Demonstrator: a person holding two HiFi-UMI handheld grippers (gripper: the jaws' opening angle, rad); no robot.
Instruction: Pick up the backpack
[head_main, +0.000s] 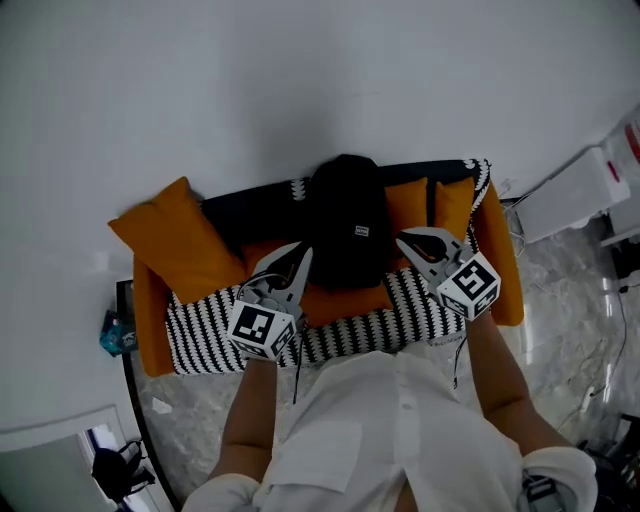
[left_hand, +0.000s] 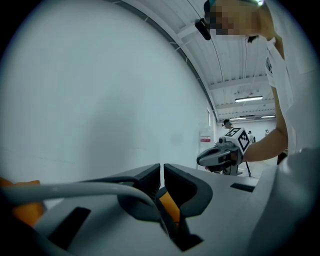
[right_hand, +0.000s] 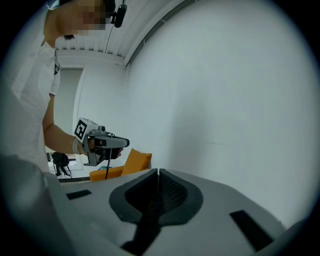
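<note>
Here's the backpack (head_main: 347, 220), black and upright in the middle of the sofa (head_main: 503, 285), leaning on the backrest with its base on the striped throw (head_main: 205, 335); an orange cushion (head_main: 175, 240) sits well off to the backpack's left; and both hands are in now, the left gripper (head_main: 303, 256) just beside the backpack's lower left flank, the right gripper (head_main: 403, 240) just beside its lower right flank, one on each side with the bag between them; neither looks to be touching it yet, though from the head view that's a close call; jaws pressed together on both, tips meeting with nothing between them, and each gripper's own view shows only the pale wall (left_hand: 100, 100) and the other gripper across the way; so this reads as the reach, with the grasp itself not begun; what's next, by my reckoning, is at least one pair of jaws opening and finding something to bite, a top handle or a strap, neither of which I can pick out on that dark fabric; then close firmly and lift straight up off the sofa.
</note>
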